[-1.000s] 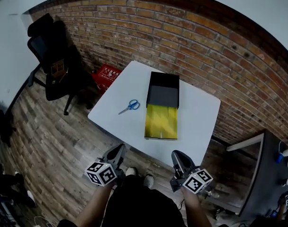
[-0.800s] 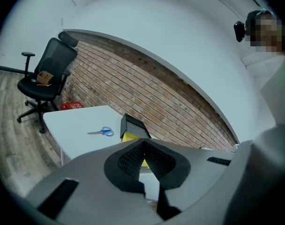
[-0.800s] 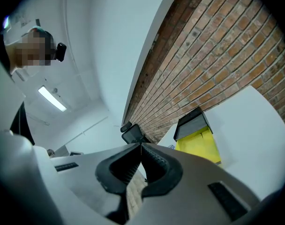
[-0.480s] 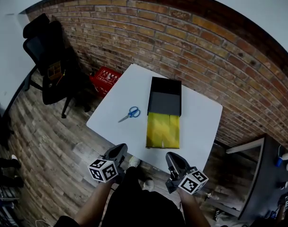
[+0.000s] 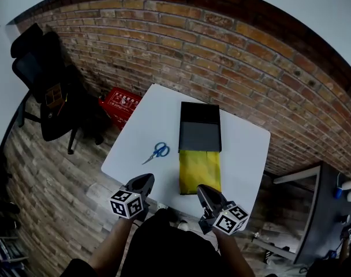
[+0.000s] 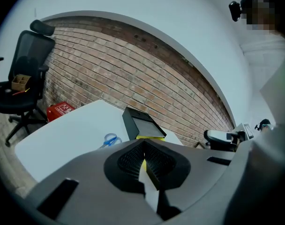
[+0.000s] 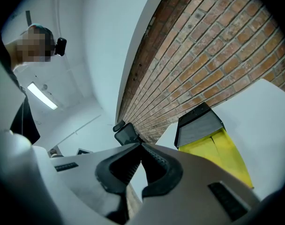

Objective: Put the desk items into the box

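A white table [image 5: 135,140] carries blue-handled scissors [image 5: 157,152] at its left middle. To their right stands an open black box [image 5: 200,128], with a yellow sheet-like piece [image 5: 200,171] lying flat in front of it. My left gripper [image 5: 145,181] hovers at the table's near edge, below the scissors, shut and empty. Near the yellow piece's front end my right gripper [image 5: 202,190] is also shut with nothing in it. In the left gripper view the scissors [image 6: 109,139] and box [image 6: 141,123] lie beyond the closed jaws. The right gripper view shows the box [image 7: 198,125] and yellow piece [image 7: 224,153].
A black office chair [image 5: 43,91] and a red crate [image 5: 120,104] stand on the wooden floor left of the table. A brick wall [image 5: 221,51] runs behind it. Another desk [image 5: 331,212] with small items sits at the right.
The view has shifted so the table sits closer to me. Both grippers have come up to the table's near edge and stayed shut.
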### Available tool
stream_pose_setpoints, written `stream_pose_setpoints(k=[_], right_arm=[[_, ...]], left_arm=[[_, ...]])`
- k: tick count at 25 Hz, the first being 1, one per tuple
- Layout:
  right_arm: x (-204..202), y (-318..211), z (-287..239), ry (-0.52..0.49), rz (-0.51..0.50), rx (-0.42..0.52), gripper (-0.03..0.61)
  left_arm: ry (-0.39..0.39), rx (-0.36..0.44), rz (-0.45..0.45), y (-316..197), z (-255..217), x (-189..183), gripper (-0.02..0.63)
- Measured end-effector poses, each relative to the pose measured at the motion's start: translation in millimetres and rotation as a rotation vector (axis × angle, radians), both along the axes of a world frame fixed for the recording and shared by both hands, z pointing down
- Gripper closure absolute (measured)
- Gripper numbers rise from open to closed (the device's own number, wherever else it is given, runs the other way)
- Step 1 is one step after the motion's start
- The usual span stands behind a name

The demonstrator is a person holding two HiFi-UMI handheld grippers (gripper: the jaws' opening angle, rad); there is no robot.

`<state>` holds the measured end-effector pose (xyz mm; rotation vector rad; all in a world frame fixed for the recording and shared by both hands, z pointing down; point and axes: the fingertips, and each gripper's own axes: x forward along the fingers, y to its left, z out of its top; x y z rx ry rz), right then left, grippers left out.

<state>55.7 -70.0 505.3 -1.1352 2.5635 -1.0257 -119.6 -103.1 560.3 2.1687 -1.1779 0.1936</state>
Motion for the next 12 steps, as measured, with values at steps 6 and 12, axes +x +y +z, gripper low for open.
stream_pose_setpoints(k=[6,12], right_arm=[[-10,-26,8,0.008,0.052,-0.032,0.555],[-23,-48,20,0.009,0.095,-0.074,0.555]], left_arm=[[-0.051,-0.021,0.066,-31,20,-17,0.600],[-0.085,-0.049,0.126,-55,41,-28,0.600]])
